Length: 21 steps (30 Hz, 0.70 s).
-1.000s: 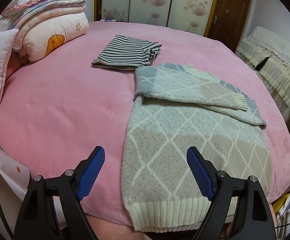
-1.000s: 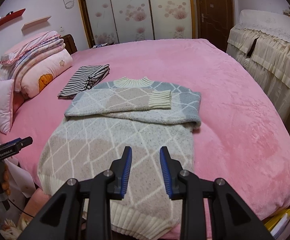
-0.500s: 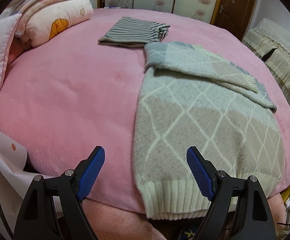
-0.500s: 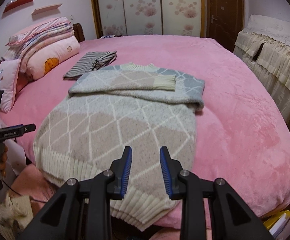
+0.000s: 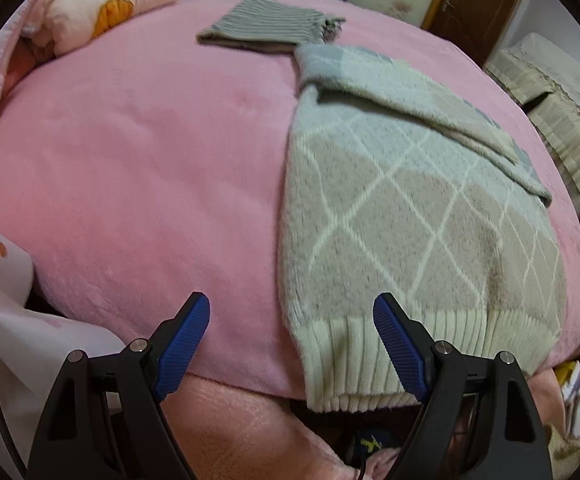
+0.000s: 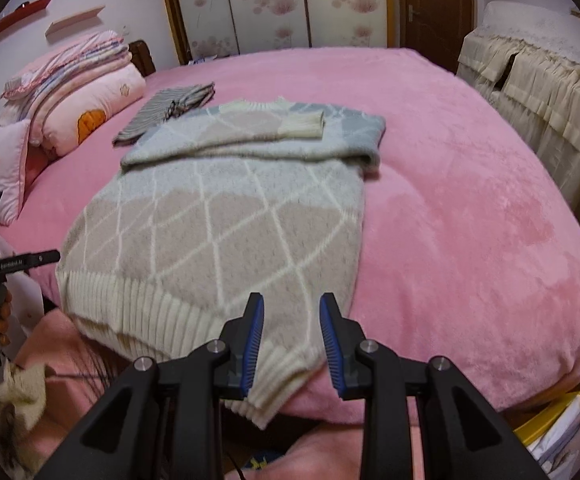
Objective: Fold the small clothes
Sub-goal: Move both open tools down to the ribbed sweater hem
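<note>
On the pink plush bed (image 6: 469, 208), the grey diamond-patterned knit sweater (image 6: 226, 232) lies with its ribbed hem just ahead of the wide-open left tongs (image 5: 291, 334) and narrowly parted, empty right tongs (image 6: 291, 336).

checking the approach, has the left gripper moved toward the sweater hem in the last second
Yes. In the left wrist view the left gripper has come forward and down: the sweater hem now sits between its open fingers, and the folded striped garment has shifted up the picture.

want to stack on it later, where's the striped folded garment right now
The striped garment lies on the pink bed, far left in the right wrist view, between the pillows and the sweater's collar end.
</note>
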### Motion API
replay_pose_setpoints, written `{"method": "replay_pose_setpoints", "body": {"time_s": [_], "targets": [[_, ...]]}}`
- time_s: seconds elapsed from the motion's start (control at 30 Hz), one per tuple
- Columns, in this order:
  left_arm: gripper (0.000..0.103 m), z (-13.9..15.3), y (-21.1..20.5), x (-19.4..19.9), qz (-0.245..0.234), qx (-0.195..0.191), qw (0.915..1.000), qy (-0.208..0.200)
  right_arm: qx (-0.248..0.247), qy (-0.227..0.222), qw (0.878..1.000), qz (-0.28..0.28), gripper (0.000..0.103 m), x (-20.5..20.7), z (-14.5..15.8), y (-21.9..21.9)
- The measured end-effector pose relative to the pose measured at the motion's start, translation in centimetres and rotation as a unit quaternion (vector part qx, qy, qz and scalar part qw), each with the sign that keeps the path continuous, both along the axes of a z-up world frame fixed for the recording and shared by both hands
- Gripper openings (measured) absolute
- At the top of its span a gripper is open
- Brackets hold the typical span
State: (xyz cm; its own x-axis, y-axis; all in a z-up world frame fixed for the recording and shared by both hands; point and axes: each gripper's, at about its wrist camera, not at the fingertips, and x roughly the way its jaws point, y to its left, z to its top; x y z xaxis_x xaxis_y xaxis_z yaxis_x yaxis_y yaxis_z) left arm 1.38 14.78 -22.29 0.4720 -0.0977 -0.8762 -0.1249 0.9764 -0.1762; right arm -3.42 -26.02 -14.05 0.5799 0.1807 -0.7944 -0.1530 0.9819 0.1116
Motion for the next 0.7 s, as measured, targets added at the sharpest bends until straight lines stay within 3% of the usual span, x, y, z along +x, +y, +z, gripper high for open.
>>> {"method": "replay_pose_setpoints", "body": {"time_s": [0.3, 0.57, 0.7], "targets": [[0.083, -3.7, -1.0, 0.3, -0.033, -0.036, 0.9978, 0.046, 0.038, 0.069, 0.997, 0.010, 0.029, -0.5, -3.4, -1.2], [0.083, -5.1, -0.5, 0.6, -0.033, -0.085, 0.9948, 0.046, 0.070, 0.117, 0.991, 0.003, 0.029, 0.2, -6.2, -1.7], [0.083, -5.6, 0.0, 0.2, -0.036, -0.109, 0.9924, 0.045, 0.083, 0.135, 0.987, 0.001, 0.038, 0.4, -7.3, -1.5]]}}
